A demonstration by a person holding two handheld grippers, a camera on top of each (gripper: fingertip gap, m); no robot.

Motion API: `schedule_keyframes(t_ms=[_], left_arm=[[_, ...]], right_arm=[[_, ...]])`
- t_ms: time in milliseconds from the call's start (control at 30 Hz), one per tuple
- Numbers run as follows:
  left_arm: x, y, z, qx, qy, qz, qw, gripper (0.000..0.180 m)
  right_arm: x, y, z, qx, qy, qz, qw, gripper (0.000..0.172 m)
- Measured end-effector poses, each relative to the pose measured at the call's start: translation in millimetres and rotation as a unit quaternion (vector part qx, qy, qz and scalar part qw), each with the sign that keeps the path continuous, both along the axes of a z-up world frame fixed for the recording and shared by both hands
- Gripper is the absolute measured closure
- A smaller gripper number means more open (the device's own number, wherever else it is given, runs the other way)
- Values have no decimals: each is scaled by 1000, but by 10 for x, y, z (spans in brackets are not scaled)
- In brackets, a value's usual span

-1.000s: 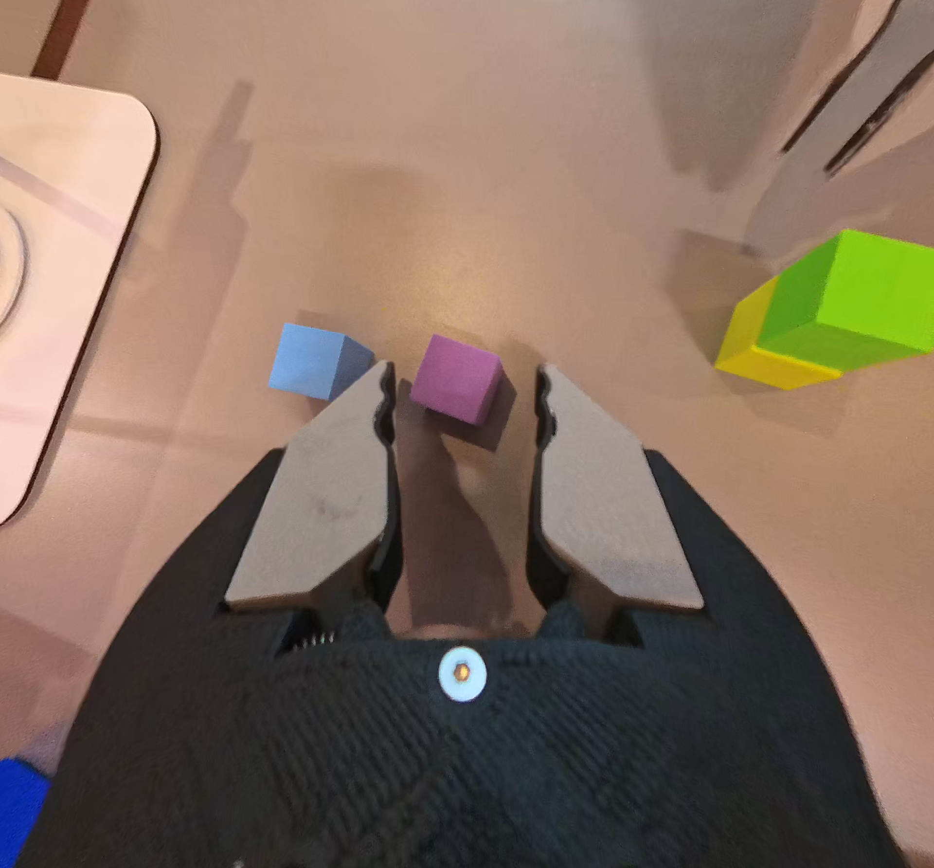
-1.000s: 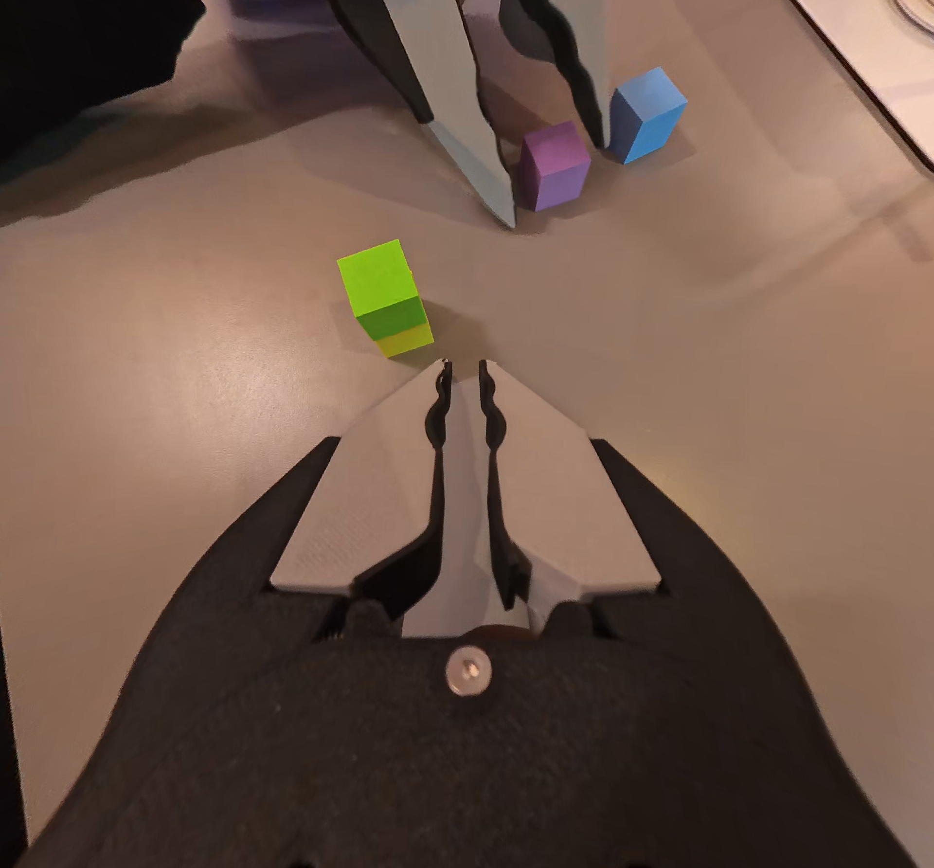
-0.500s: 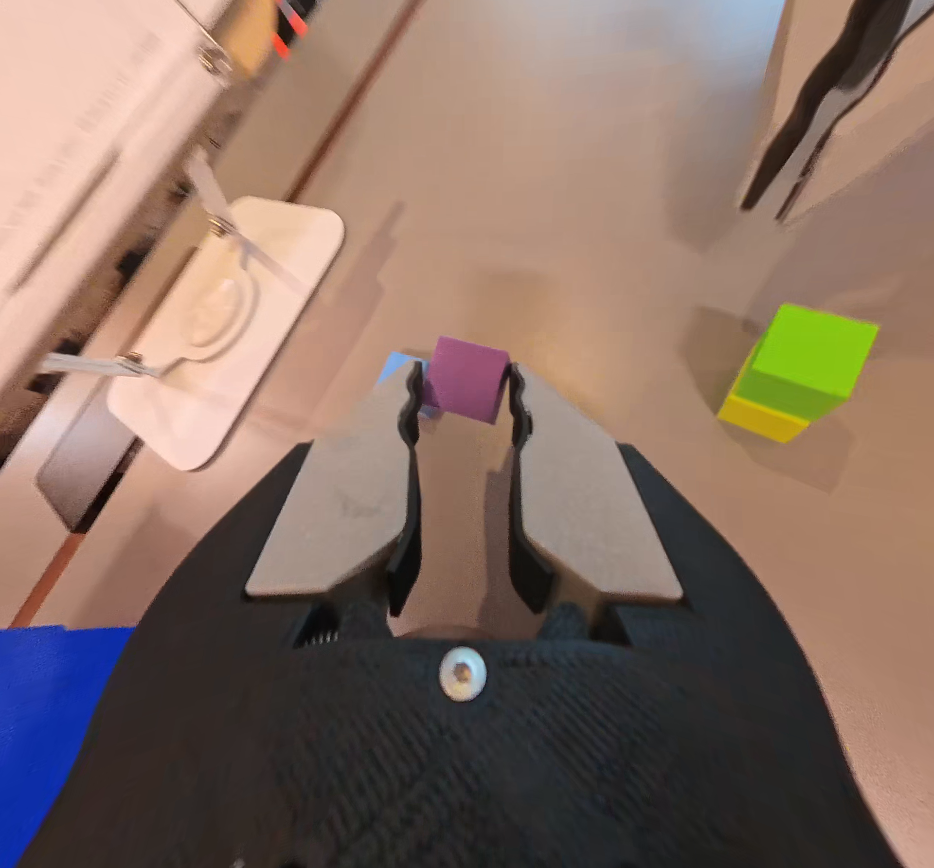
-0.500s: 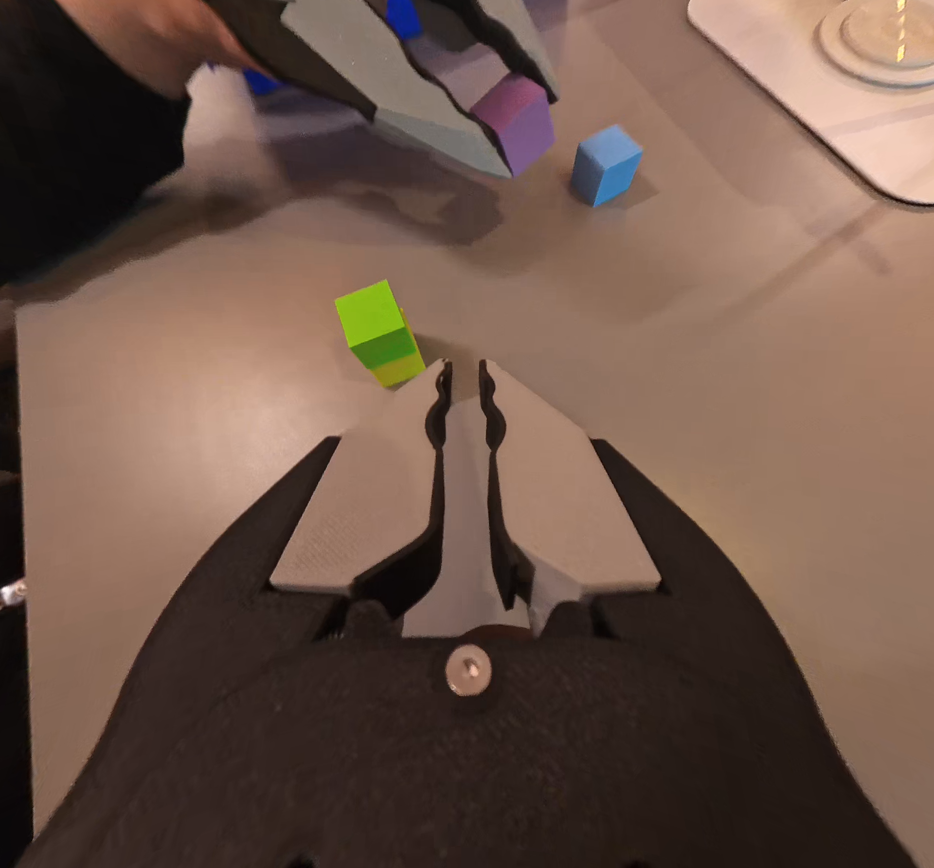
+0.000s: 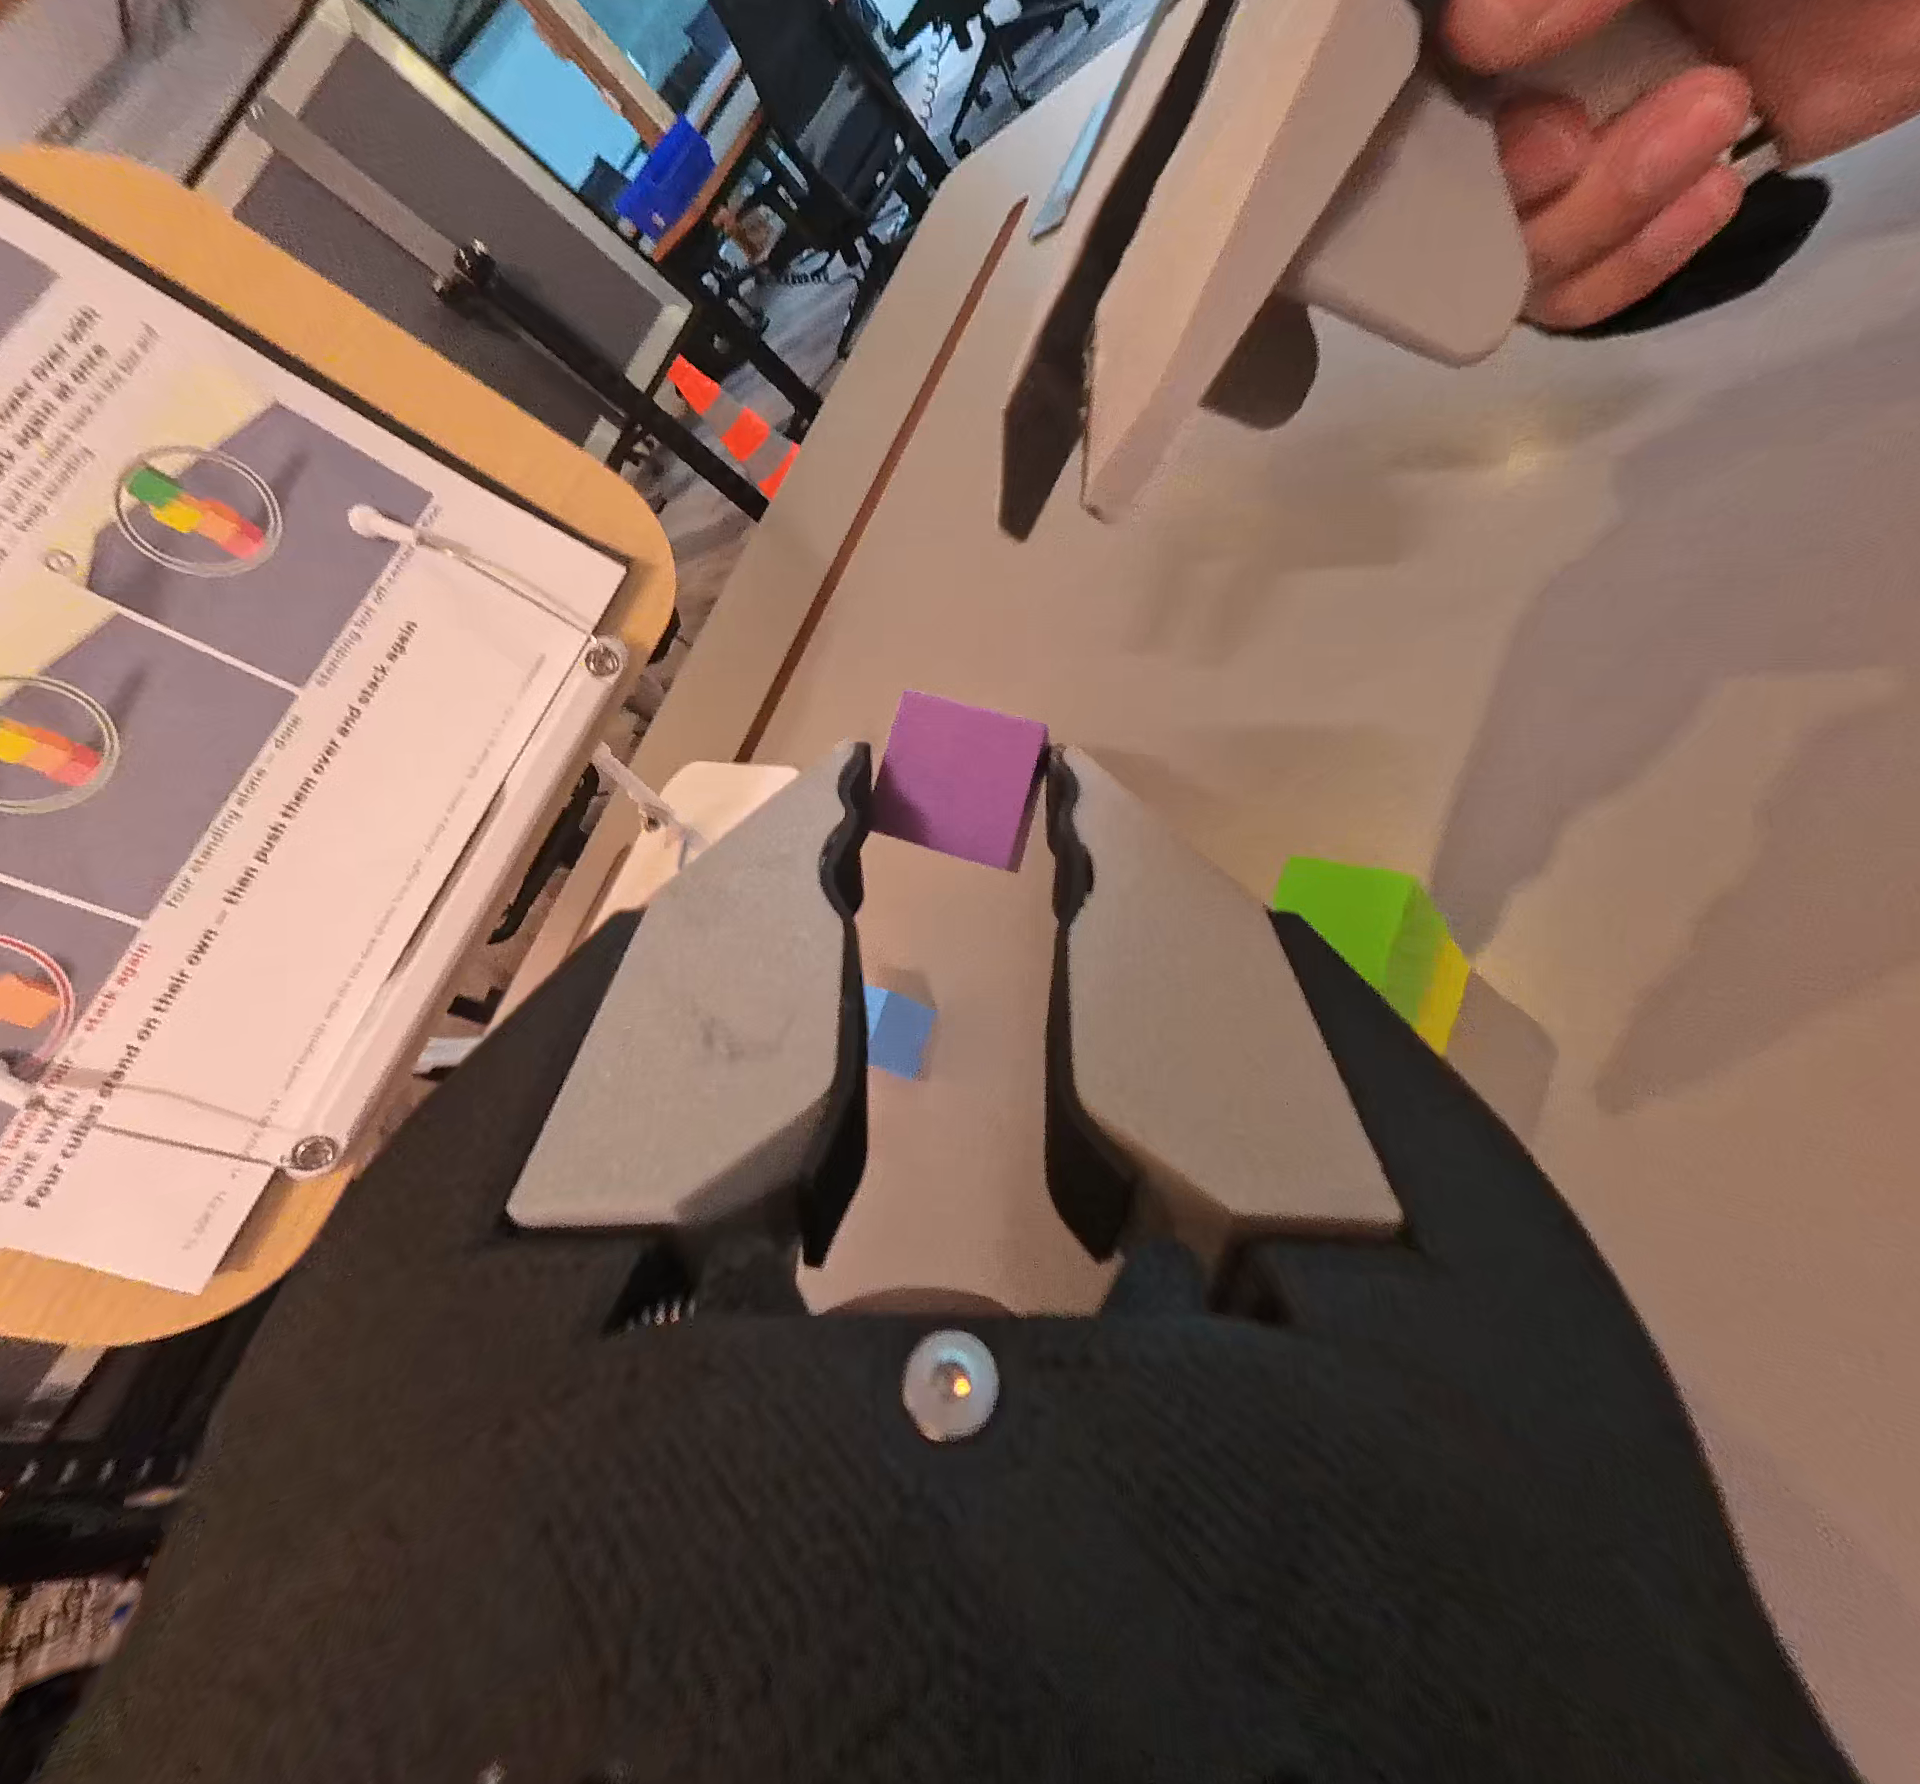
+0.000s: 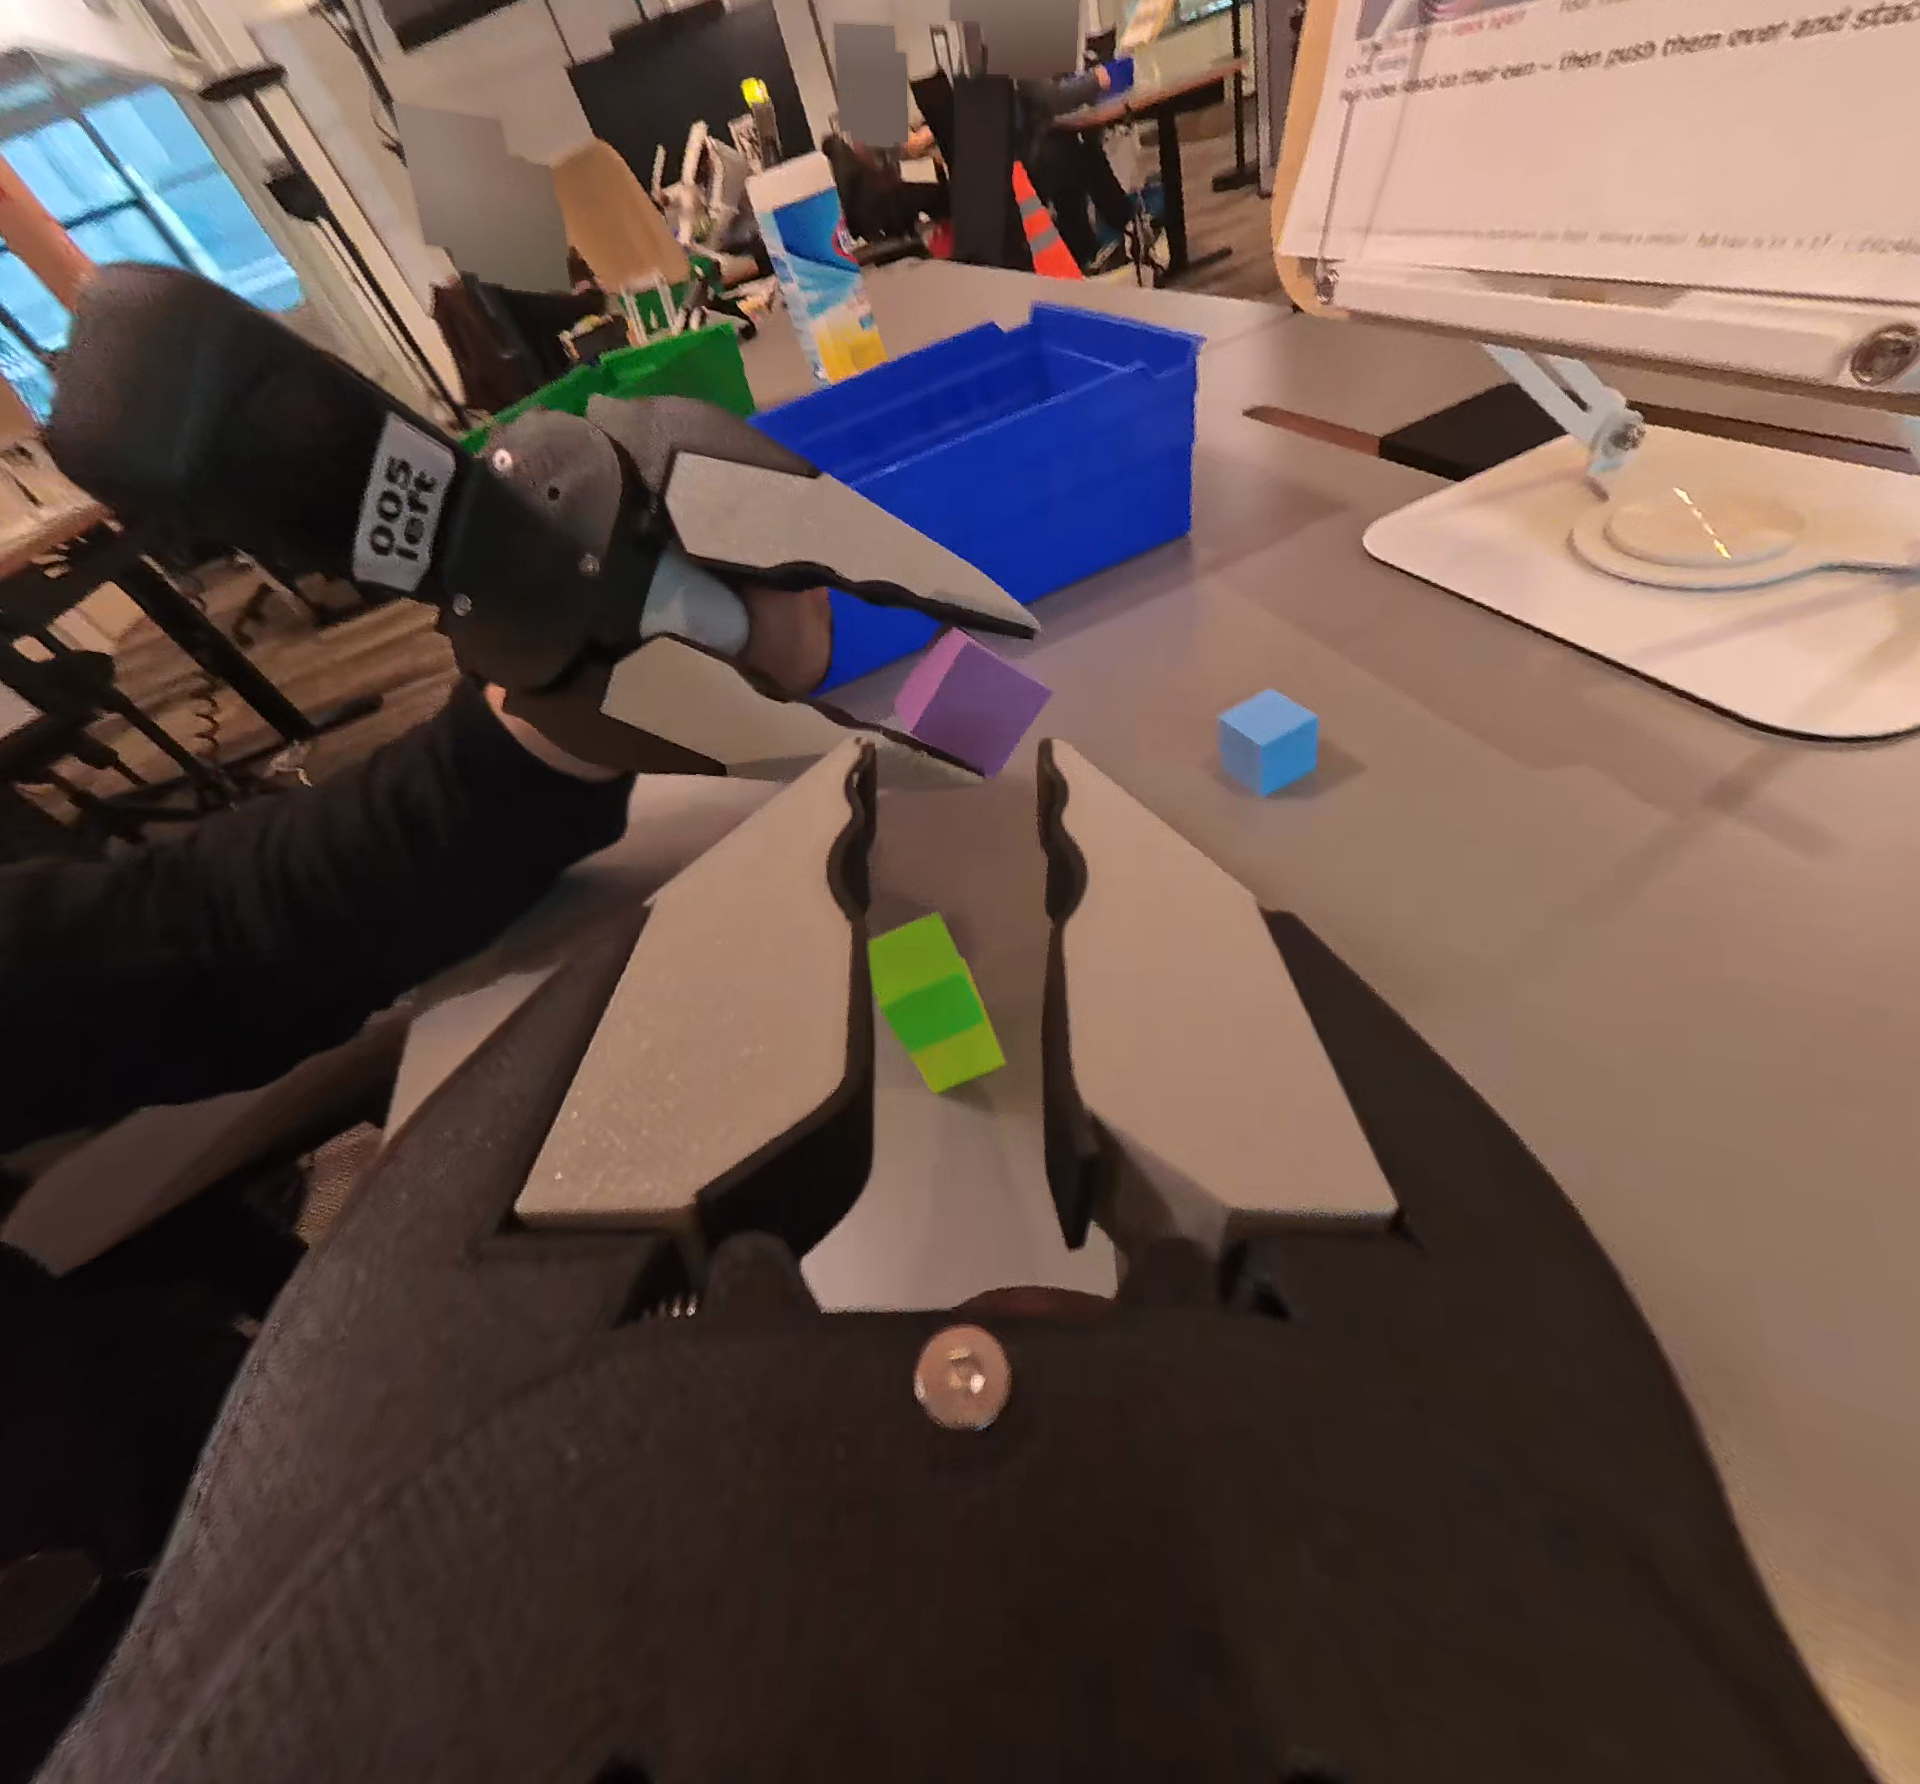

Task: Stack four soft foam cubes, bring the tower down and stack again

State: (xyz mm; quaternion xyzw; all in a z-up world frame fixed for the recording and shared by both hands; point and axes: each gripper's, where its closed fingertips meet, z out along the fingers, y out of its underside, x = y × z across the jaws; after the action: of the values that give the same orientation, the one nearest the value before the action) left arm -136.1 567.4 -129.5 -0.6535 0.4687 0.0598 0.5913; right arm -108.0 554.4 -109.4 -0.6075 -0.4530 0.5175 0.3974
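My left gripper (image 5: 954,778) is shut on a purple foam cube (image 5: 961,778) and holds it in the air above the table; the cube shows between its tips in the right wrist view (image 6: 971,700). A light blue cube (image 5: 899,1030) lies on the table below, also seen in the right wrist view (image 6: 1268,740). A green cube (image 5: 1351,919) sits on a yellow cube (image 5: 1446,1002) at the right. My right gripper (image 6: 954,778) is open and empty, raised above this green-on-yellow stack (image 6: 935,1007). It also hangs at the upper right in the left wrist view (image 5: 1049,498).
A blue bin (image 6: 997,456) stands at the back of the grey table (image 6: 1507,955). A board with an instruction sheet (image 5: 208,747) on a white stand base (image 6: 1662,550) stands at the table's side. A hand (image 5: 1662,72) grips the right gripper. The gap from one gripper's tips to the other's is roughly 4 cm.
My left gripper closed on the purple cube and lifted it off the table, away from the light blue cube. My right gripper rose and opened its jaws.
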Motion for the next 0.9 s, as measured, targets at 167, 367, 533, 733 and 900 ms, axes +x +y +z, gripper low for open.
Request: schedule_keyframes(t_ms=[167, 367, 533, 733, 900], left_arm=[[160, -153, 102, 38, 9, -44, 998, 150], [220, -195, 128, 51, 21, -47, 997, 150], [301, -223, 65, 51, 37, -59, 996, 150], [400, -268, 34, 52, 47, -73, 995, 150], [441, -284, 30, 61, 58, -74, 994, 150]], right_arm=[[-46, -118, 82, -12, 22, 22, 999, 138], [-108, -189, 16, -23, 10, 37, 999, 132], [-127, -195, 3, -16, 5, 31, 999, 131], [-157, -245, -21, -22, 0, 42, 999, 134], [-165, -210, -72, -15, -14, 28, 999, 146]])
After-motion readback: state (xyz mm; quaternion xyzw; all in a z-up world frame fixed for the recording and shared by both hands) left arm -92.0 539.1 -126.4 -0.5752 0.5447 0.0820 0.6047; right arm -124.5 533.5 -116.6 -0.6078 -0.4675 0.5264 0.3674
